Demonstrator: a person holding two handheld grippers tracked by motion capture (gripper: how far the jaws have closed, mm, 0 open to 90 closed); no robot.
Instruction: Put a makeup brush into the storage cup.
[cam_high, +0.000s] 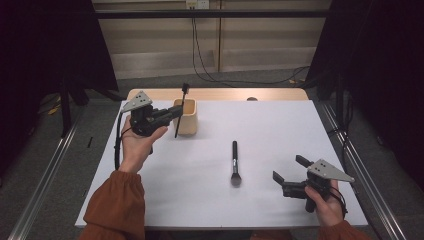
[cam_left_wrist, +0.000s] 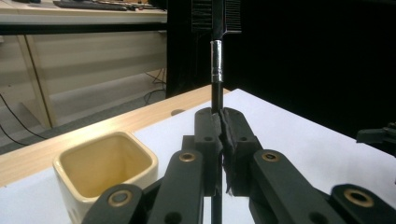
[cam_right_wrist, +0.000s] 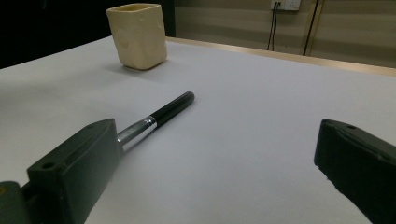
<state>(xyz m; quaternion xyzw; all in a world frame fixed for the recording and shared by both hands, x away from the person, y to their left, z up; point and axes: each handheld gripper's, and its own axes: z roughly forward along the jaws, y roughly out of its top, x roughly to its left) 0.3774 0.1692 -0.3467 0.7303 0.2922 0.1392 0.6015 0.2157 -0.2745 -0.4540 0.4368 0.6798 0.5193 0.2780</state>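
High view first: the left gripper (cam_high: 172, 114) is clamped on a thin black brush (cam_high: 180, 110), held upright just in front of the cream square cup (cam_high: 187, 119), with the brush's comb-like head above the cup's rim and its lower end hanging clear of the white table (cam_high: 280, 130). In the left gripper view the jaws pinch the brush's stem (cam_left_wrist: 216, 88) and the cup (cam_left_wrist: 107, 165) sits below and to the side with nothing in it, so no brush has gone in yet. A second, fluffy makeup brush (cam_high: 234, 164) lies flat on the table, well in front of the cup and to its right. The right gripper (cam_high: 289, 174) rests farther from the cup than that brush, jaws spread wide and holding nothing. By my reading, one brush is about to be dropped in; the other waits.
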